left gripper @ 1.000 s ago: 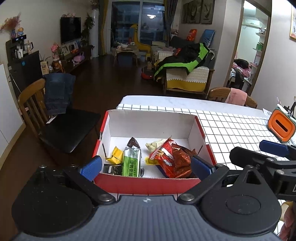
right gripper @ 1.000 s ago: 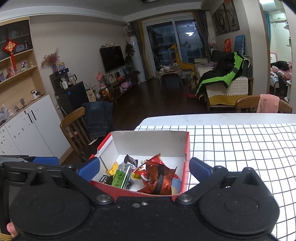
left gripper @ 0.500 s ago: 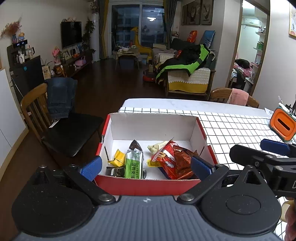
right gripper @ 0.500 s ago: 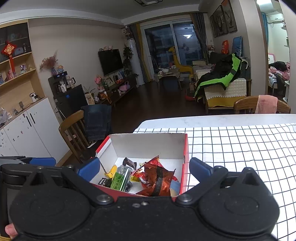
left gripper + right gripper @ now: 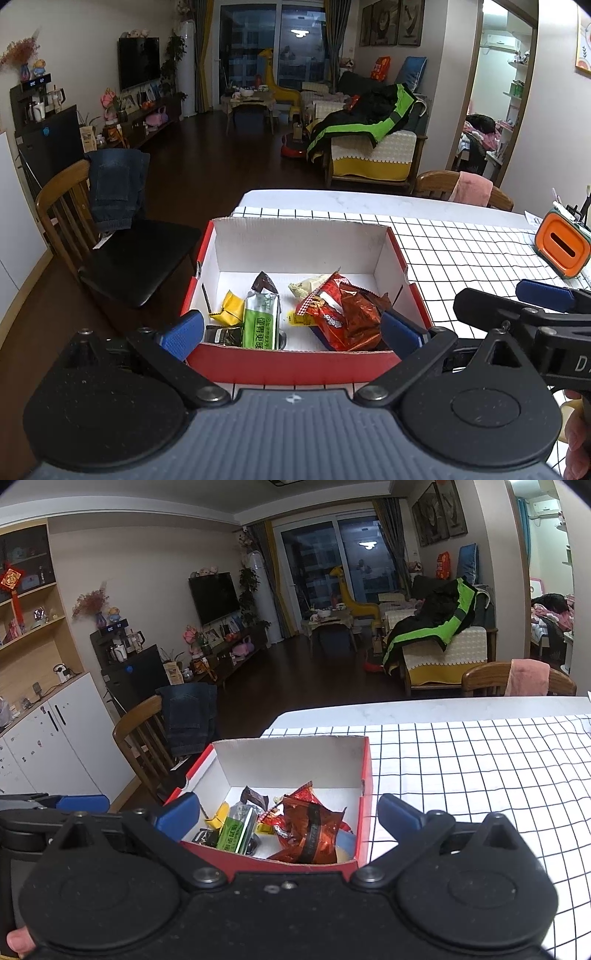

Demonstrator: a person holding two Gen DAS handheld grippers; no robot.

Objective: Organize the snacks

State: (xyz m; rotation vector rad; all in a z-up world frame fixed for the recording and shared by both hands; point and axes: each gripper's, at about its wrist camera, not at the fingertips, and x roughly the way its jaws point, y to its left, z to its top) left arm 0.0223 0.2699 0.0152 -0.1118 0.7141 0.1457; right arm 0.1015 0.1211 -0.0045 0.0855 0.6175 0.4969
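Note:
A red cardboard box (image 5: pixel 295 363) with white inner walls (image 5: pixel 291 758) sits at the left end of the checked tablecloth. It holds several snacks: a green packet (image 5: pixel 261 323) (image 5: pixel 233 830), a yellow wrapped sweet (image 5: pixel 229 312), a dark wrapper (image 5: pixel 264 283) and a crumpled red bag (image 5: pixel 351 319) (image 5: pixel 312 829). My left gripper (image 5: pixel 291 334) hangs open just in front of the box, nothing between its blue pads. My right gripper (image 5: pixel 288 814) is open too, empty, beside the left one and facing the same box.
A wooden chair (image 5: pixel 122 240) with jeans draped on its back stands left of the table. An orange container (image 5: pixel 563 247) sits on the checked cloth (image 5: pixel 480 760) at the right. Another chair with a pink cloth (image 5: pixel 524 677) is at the far edge.
Both views have drifted slightly back and up from the box. The snacks in the box have not moved and both grippers stay open.

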